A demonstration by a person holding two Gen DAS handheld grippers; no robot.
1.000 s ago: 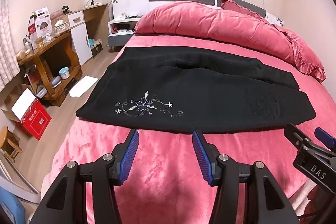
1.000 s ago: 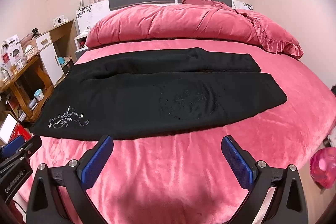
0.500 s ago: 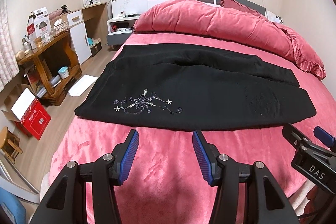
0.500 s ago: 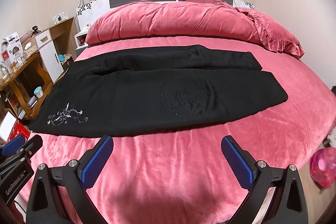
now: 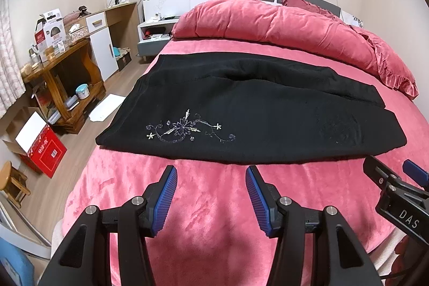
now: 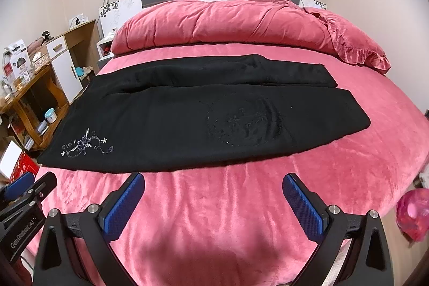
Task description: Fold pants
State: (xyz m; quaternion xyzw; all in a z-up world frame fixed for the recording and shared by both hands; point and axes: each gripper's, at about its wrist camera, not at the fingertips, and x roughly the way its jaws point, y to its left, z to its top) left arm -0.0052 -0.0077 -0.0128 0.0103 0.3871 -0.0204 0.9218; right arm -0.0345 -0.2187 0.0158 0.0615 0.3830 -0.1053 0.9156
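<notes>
Black pants (image 5: 254,114) lie flat across the pink bed (image 5: 214,205), waist at the left, legs running right; they also show in the right wrist view (image 6: 187,119). A pale flower embroidery (image 5: 185,129) marks the near leg by the waist, and it also shows in the right wrist view (image 6: 85,145). My left gripper (image 5: 211,178) is open and empty, just short of the pants' near edge. My right gripper (image 6: 214,186) is wide open and empty, also just short of that edge.
A rolled pink duvet (image 5: 281,28) lies at the head of the bed. A wooden desk (image 5: 61,71) with boxes and a red carton (image 5: 43,149) stand on the floor at the left. A pink object (image 6: 410,213) sits at the right beyond the bed edge.
Both grippers have drawn slightly back and up from the bed; the pants sit a little higher in both views. The pants have not moved and both grippers remain open.
</notes>
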